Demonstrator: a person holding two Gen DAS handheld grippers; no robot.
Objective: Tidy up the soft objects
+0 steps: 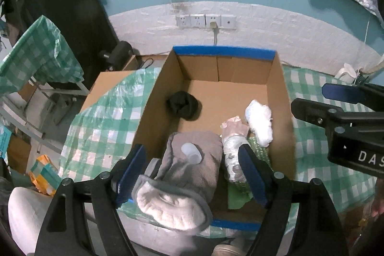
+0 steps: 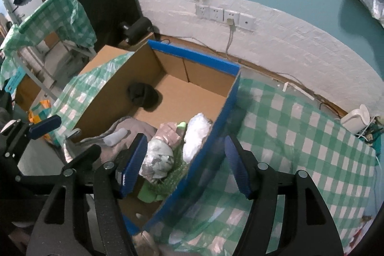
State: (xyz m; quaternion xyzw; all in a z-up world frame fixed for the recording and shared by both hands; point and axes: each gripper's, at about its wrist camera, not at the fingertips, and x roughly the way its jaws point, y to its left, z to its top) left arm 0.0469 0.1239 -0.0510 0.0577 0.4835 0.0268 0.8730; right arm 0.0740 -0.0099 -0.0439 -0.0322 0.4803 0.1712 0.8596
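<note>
A cardboard box (image 1: 278, 88) with blue-taped rims stands on the checked cloth. It holds a black bundle (image 1: 183, 107), a white bundle (image 1: 260, 122), a pinkish one (image 1: 234, 126), a patterned grey-white one (image 1: 231, 148) and green mesh (image 1: 255, 148). A grey plush slipper (image 1: 192, 179) lies over the near left wall with a clear plastic cup (image 1: 192, 152) on it. My left gripper (image 1: 192, 149) hangs open above the slipper, its pads clear of it. My right gripper (image 2: 184, 145) is open astride the box's right wall (image 2: 216, 126), the patterned bundle (image 2: 158, 160) beside its left finger.
Green-and-white checked plastic cloth (image 2: 300, 148) covers the table to the right of the box. A white kettle (image 2: 355, 120) stands at the far right edge. Wall sockets (image 1: 206, 20) with a cable are behind the box. A second cloth-covered table (image 1: 36, 56) stands at the left.
</note>
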